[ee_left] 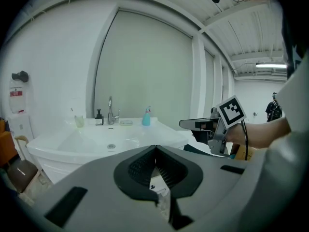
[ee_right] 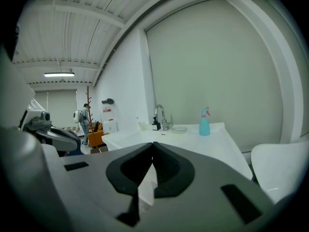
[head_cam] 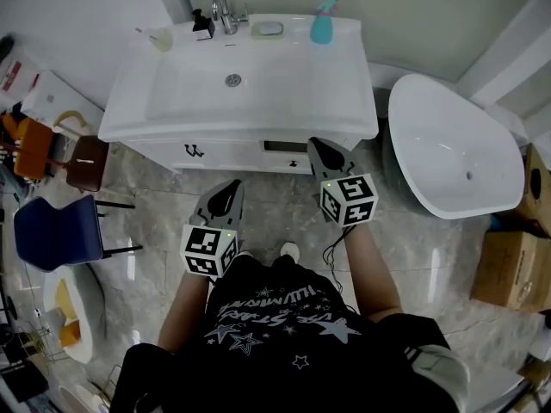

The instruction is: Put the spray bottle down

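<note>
Spray bottle point(head_cam: 322, 26): slim turquoise plastic body narrowing to a trigger head. It is standing upright at the back right corner of the glossy white counter point(head_cam: 353, 76), just right of the soap dish point(head_cam: 269, 29) and the chrome faucet point(head_cam: 225, 11).

Left claw point(head_cam: 231, 188) and right claw point(head_cam: 320, 149) are hovering off the counter's front edge. Each is keeping its dark ribbed pads pressed together, pinching nothing, well apart from the bottle.
</note>
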Demonstrator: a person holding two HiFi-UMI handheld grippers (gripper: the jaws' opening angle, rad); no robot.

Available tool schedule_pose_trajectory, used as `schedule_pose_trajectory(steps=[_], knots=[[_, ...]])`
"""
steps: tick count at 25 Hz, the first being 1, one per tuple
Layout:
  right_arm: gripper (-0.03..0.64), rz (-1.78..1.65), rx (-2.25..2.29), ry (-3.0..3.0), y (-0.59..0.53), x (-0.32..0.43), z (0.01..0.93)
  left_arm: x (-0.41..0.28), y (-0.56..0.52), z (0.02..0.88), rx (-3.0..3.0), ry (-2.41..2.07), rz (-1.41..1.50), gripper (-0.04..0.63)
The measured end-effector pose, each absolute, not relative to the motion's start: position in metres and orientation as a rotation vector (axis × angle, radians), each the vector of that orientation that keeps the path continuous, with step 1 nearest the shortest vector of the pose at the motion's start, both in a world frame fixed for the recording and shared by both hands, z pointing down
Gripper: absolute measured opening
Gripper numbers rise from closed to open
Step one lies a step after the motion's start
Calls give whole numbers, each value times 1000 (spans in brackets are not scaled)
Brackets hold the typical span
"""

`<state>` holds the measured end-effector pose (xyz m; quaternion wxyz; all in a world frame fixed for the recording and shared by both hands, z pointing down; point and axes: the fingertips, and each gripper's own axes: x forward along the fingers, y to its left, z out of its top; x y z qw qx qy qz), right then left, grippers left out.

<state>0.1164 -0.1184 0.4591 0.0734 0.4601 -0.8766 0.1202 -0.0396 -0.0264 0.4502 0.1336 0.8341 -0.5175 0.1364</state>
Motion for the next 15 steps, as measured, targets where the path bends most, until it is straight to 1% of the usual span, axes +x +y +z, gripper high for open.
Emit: schedule_pose_trajectory(steps=[7, 15], knots=[[12, 358, 1402, -2603, -96, 84, 457, -76, -4, 448, 2410, -1489, 339, 17], [12, 361, 1425, -2600, -35, 16, 448, -155, 52, 445, 2404, -1497, 323, 17]])
